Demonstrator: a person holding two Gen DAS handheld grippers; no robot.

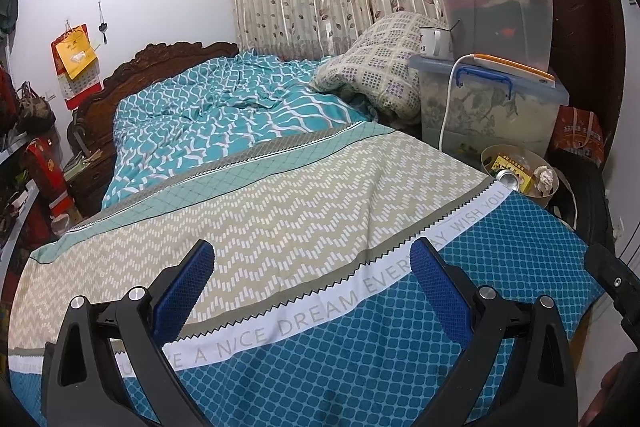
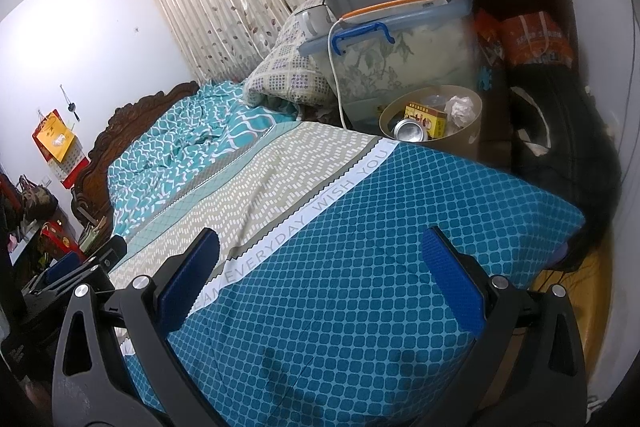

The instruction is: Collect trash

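Both the left gripper [image 1: 312, 291] and right gripper [image 2: 320, 275] hovered empty, fingers spread, over the bed [image 2: 360, 227], while a can [image 2: 410, 131], box and apparently crumpled paper sat in the bin [image 2: 464, 143] beyond, demanding a careful reach.

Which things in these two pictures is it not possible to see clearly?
- Trash bin: lower contents hidden by its wall, right wrist view; the bed edge covers part in the left wrist view.
- Yellow box: print too small.
- Floor beside the bed: hidden by the mattress.
- Left claw, right claw: both open, empty.
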